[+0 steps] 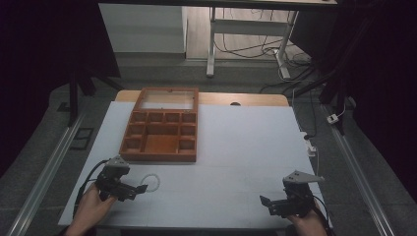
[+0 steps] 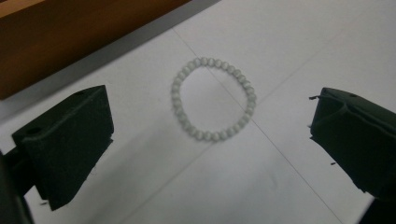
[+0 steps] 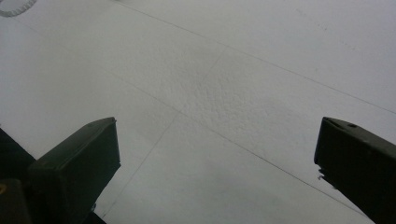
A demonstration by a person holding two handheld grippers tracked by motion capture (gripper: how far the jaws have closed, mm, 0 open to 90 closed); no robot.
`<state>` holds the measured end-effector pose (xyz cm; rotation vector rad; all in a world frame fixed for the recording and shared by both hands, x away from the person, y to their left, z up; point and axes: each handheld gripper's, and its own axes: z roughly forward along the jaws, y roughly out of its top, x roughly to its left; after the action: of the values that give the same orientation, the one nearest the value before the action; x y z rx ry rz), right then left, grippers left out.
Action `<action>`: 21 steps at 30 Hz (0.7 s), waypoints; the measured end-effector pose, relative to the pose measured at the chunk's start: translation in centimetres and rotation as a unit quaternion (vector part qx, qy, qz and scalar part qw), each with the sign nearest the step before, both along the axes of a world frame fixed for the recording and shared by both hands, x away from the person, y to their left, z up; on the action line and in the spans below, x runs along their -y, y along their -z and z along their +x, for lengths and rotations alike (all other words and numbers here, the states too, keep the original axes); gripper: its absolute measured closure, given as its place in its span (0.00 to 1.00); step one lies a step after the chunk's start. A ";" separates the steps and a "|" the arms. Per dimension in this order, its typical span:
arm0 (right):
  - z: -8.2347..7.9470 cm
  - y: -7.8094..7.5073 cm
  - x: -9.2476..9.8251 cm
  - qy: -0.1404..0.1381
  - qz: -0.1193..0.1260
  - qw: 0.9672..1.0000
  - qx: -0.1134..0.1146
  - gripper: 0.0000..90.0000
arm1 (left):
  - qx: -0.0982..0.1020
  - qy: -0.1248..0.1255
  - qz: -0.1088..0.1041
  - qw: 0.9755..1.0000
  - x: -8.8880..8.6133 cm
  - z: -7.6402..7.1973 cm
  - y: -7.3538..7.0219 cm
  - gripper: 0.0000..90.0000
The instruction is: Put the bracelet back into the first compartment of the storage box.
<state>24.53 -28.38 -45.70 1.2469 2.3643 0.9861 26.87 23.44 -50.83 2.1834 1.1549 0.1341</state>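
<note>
A ring of pale beads, a bracelet (image 1: pixel 158 182) (image 2: pixel 212 136), lies flat on the white table (image 1: pixel 236 147) just in front of the open wooden box (image 1: pixel 157 157). My left gripper (image 1: pixel 135 192) (image 2: pixel 208 112) is open at the front left, its jaws wide apart on either side of the bracelet and short of it, touching nothing. The box's front wall (image 2: pixel 70 42) fills the upper left of the left gripper view. My right gripper (image 1: pixel 268 205) (image 3: pixel 215 140) is open at the front right over bare table, with a sliver of the bracelet (image 3: pixel 14 9) far off.
The box has several small compartments, and its glass-paned lid (image 1: pixel 166 100) stands raised at the back. A white plug and cable (image 1: pixel 310 146) sit at the table's right edge. Metal rails (image 1: pixel 46 167) run along both sides, and desk legs and cables (image 1: pixel 255 49) lie beyond.
</note>
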 end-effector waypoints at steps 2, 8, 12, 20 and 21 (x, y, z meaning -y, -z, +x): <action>0.0 0.0 0.0 0.000 0.002 1.000 -0.001 0.00 | -0.006 0.001 0.015 1.000 0.3 0.6 0.2 0.00; 0.0 0.0 0.1 -0.002 0.003 1.000 0.001 0.00 | -0.012 -0.005 0.030 0.999 0.8 2.0 0.7 0.00; 0.0 0.0 0.0 -0.004 0.001 1.000 0.002 0.00 | -0.024 -0.006 0.043 0.999 1.2 2.8 1.3 0.00; 0.0 0.0 0.0 -0.004 0.000 1.000 0.002 0.00 | -0.039 0.008 0.081 0.996 1.9 4.2 2.5 0.02; 0.0 0.0 0.0 -0.005 0.000 1.000 0.002 0.00 | -0.037 0.009 0.085 0.996 2.0 4.2 2.5 0.03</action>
<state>24.49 -28.39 -45.66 1.2350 2.3694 0.9910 31.12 21.45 -53.37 2.3654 1.2029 0.1511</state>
